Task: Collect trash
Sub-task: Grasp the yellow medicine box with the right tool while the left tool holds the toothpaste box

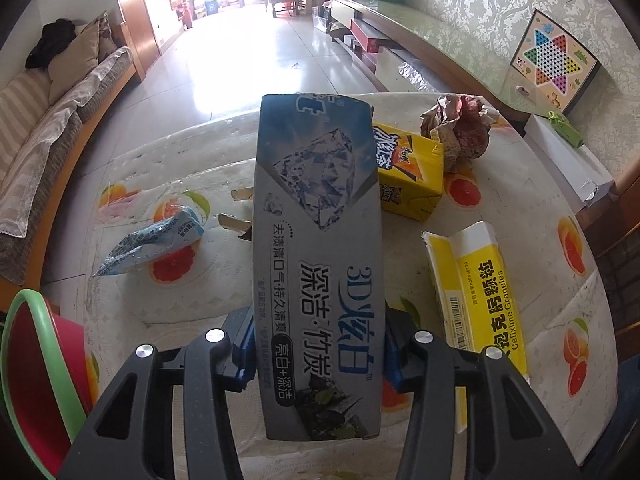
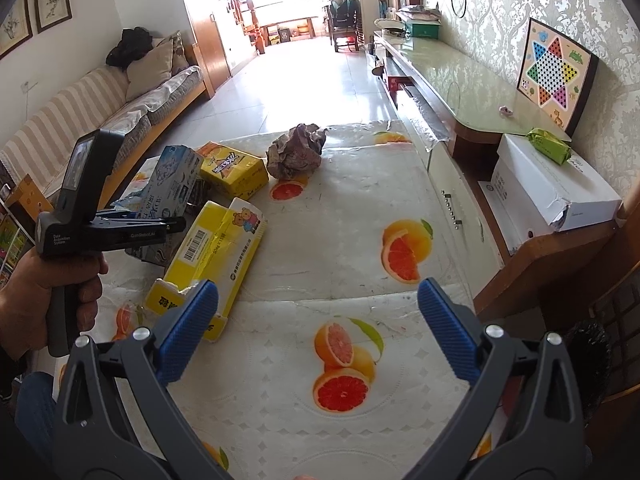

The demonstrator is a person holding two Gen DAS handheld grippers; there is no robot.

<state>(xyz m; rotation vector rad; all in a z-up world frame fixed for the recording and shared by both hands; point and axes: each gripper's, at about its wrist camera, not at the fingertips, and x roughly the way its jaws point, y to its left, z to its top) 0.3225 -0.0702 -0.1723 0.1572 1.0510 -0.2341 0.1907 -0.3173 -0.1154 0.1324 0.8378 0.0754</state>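
Grey toothpaste box [image 1: 318,264] clamped between the blue pads [image 1: 246,344] of the left gripper [image 1: 316,350], sticking out lengthwise over the fruit-print table [image 2: 360,220]; near end cut off behind the gripper frame, far end blocking whatever sits under it. Just right of the box: yellow drink carton [image 1: 412,176], partly hidden by it. Past that carton, crumpled paper wad [image 1: 460,128]. Right of the box and closer, torn yellow medicine box [image 1: 476,292], one end lost behind the gripper arm. Left of the box, crinkled blue wrapper [image 1: 152,246], print too small to read. Right gripper [image 2: 318,320] wide open, nothing in it, hovering over bare tablecloth well clear of the box.
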